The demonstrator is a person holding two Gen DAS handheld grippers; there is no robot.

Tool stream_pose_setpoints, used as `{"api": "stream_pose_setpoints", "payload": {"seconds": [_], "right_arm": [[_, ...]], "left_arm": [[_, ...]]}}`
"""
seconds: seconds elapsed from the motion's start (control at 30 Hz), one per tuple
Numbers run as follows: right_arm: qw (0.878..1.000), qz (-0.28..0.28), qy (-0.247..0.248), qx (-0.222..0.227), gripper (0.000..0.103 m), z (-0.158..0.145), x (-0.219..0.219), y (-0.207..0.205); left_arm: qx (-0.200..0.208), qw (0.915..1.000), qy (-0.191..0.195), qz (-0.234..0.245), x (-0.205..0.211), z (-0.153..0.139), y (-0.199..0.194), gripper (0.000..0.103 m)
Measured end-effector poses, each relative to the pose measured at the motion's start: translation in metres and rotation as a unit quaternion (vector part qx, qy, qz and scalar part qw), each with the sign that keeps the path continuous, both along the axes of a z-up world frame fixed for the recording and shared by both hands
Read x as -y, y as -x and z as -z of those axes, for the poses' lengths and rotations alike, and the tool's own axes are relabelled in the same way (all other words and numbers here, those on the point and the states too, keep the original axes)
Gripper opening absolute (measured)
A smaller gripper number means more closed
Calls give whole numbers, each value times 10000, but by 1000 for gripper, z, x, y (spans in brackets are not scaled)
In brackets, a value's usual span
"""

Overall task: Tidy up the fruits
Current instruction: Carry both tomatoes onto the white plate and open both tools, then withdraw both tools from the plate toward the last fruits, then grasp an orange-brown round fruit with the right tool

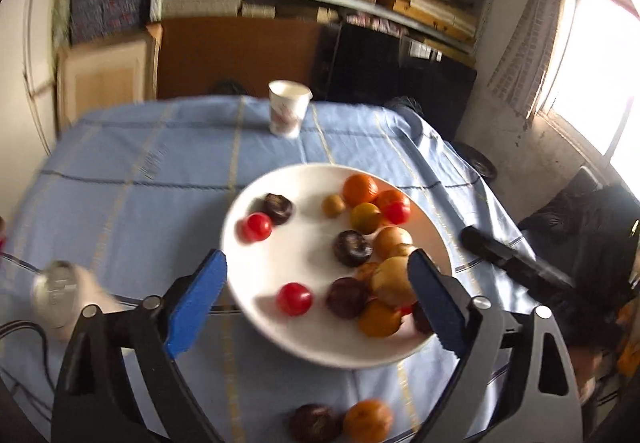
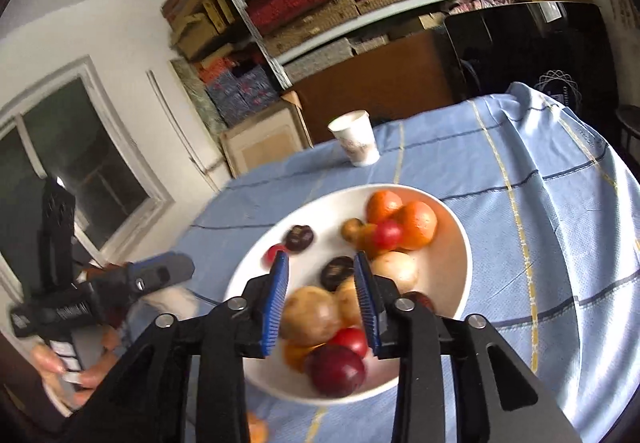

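Note:
A white plate (image 1: 296,255) on the blue tablecloth holds several fruits: oranges (image 1: 360,190), red tomatoes (image 1: 256,227), dark plums (image 1: 352,247) and tan fruits (image 1: 394,281). A dark plum (image 1: 314,423) and an orange (image 1: 368,419) lie on the cloth near the plate's front edge. My left gripper (image 1: 316,303) is wide open and empty above the plate's near side. In the right wrist view my right gripper (image 2: 322,299) is open and empty above the plate (image 2: 456,271), over a tan fruit (image 2: 310,317) and a red plum (image 2: 336,370).
A white paper cup (image 1: 288,113) stands at the table's far side, also in the right wrist view (image 2: 356,143). A grey-white object (image 1: 60,295) lies at the left. Shelves of boxes stand behind the table. The right gripper's dark body (image 1: 516,263) shows at the plate's right.

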State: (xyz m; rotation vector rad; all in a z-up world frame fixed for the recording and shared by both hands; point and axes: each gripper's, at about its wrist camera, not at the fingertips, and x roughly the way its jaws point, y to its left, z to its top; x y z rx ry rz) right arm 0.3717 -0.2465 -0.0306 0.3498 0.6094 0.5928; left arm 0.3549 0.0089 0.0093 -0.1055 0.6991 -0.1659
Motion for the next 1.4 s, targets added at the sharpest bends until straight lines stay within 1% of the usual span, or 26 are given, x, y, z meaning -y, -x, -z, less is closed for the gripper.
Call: {"api": "stream_pose_setpoints", "payload": {"seconds": [0.1,0.13,0.2,0.27,0.33,0.37,0.4,0.43,0.5,0.6,0.63,0.73,0.87,0.97,1.2,1.4], "right_arm": [[9988,-436,35,199,39,-13,-15,24],[9979,-596,115,232,39,-15,-22,31],[9941,-990,345,277,41,-12,-40,51],[9890,-1302,659,252,50,-2,-59,69],[9844,-1502,894,187,54,8,-72,81],[9811,-1610,1060,142,53,13,-79,86],[9774,-1596,1383,120,54,20,-87,92],[9742,-1612,1578,73,55,24,-90,95],[9687,-1589,1905,-67,55,34,-94,97],[9628,-1571,2199,-70,55,43,-95,99],[9615,-1590,2241,-99,55,47,-96,99],[9592,-1631,2302,-192,55,55,-99,100],[9602,-1566,2299,-243,55,59,-99,101],[9599,-1582,2290,-335,55,62,-99,99],[9632,-1615,2090,-496,55,65,-100,89],[9625,-1747,1964,-671,55,70,-103,85]], "left_arm": [[209,9993,-177,-246,-14,3,22,91],[213,9992,-153,-288,-19,5,27,91],[147,9995,31,-288,-28,19,41,91],[129,9996,94,-227,-32,33,52,91],[149,9996,-140,-217,-28,44,61,94],[164,9986,-467,-209,-22,48,65,96],[203,9974,-646,-257,-19,49,68,97],[234,9966,-728,-293,-18,49,71,98],[207,9972,-664,-268,-20,48,73,98],[111,9987,-351,-345,-30,46,75,99],[69,9988,-283,-381,-33,46,75,99],[66,9983,-265,-518,-38,46,77,99],[51,9977,-219,-639,-41,47,79,99],[15,9972,-270,-698,-41,49,80,98],[-11,9971,-226,-725,-45,50,80,99],[-94,9971,-218,-724,-46,52,78,99]]}}
